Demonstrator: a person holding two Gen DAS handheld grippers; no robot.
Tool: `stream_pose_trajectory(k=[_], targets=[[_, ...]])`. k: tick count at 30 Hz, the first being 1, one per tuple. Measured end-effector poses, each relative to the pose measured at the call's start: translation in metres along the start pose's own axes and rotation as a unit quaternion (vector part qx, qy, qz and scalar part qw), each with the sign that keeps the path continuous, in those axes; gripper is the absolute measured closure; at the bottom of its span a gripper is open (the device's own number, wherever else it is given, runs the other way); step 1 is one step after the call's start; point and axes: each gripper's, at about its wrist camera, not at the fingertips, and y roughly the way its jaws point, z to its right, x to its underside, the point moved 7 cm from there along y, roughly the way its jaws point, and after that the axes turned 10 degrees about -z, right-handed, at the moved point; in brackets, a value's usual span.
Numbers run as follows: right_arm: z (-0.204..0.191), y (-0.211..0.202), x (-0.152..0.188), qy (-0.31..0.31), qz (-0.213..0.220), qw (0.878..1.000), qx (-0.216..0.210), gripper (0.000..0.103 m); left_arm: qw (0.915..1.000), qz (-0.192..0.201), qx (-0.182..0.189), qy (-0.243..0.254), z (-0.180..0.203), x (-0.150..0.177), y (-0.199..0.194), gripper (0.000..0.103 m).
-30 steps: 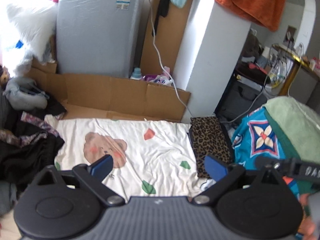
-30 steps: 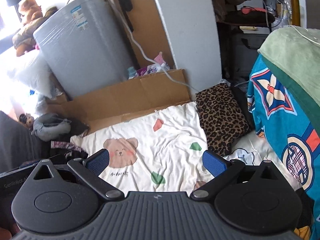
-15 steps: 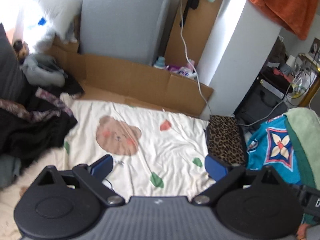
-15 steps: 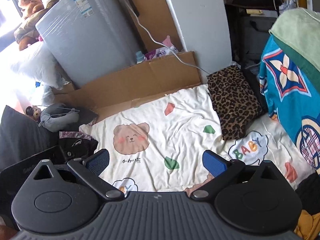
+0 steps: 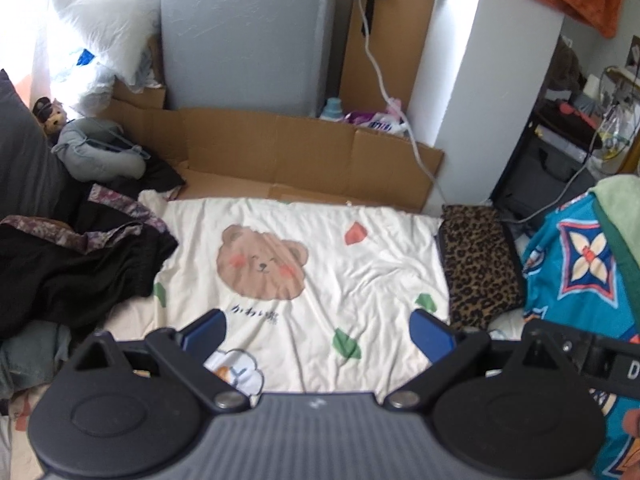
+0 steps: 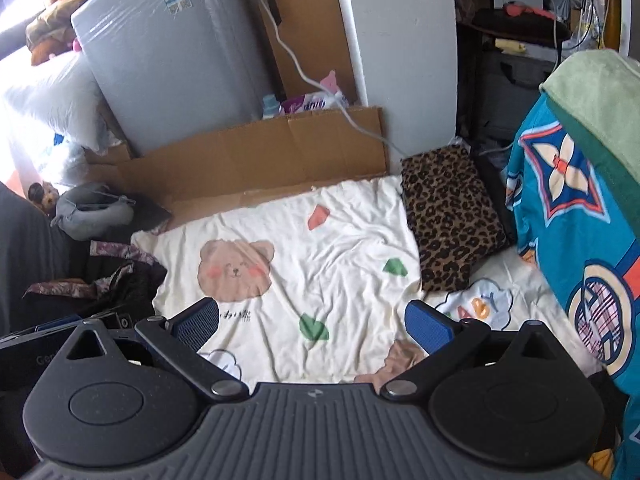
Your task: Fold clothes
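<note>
A folded leopard-print garment (image 5: 478,264) (image 6: 450,212) lies at the right edge of a cream bear-print sheet (image 5: 312,264) (image 6: 320,248). A heap of dark clothes (image 5: 68,256) (image 6: 100,284) sits at the sheet's left side. A blue patterned garment under a green towel (image 5: 580,264) (image 6: 576,200) hangs at the far right. My left gripper (image 5: 318,334) hovers open above the sheet's near part, holding nothing. My right gripper (image 6: 312,326) is open too, empty, above the same sheet.
Flattened cardboard (image 5: 304,156) (image 6: 256,160) borders the sheet's far side, before a grey wrapped appliance (image 5: 244,36) and a white pillar (image 5: 480,80). A white cable (image 5: 400,112) trails down. A grey neck pillow (image 5: 96,152) and white pillow (image 5: 100,28) sit far left.
Both grippers' views have tilted downward and shifted left; more of the sheet and the dark clothes heap now shows. Both grippers stayed open and empty.
</note>
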Motion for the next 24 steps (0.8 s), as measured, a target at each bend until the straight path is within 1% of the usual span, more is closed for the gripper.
stream_pose_trajectory(k=[5,8,11,19,24], targets=[[-0.007,0.01,0.005,-0.013,-0.022,1.0,0.008,0.001,0.9996,-0.027,-0.007,-0.002,-0.006,0.009,0.007,0.004],[-0.011,0.014,0.006,-0.015,-0.032,0.999,0.008,0.001,0.9997,-0.025,-0.007,0.003,-0.006,0.01,0.006,0.005],[-0.016,0.017,0.006,-0.023,-0.033,0.999,0.013,0.001,0.9997,-0.022,-0.008,0.007,-0.006,0.008,0.005,0.006],[-0.031,0.027,0.009,-0.055,-0.038,0.997,0.026,0.001,0.9991,-0.03,-0.03,0.009,-0.018,0.012,0.007,0.007],[-0.036,0.032,0.011,-0.054,-0.049,0.997,0.02,0.001,0.9987,-0.046,-0.023,-0.005,-0.029,0.015,0.01,0.01]])
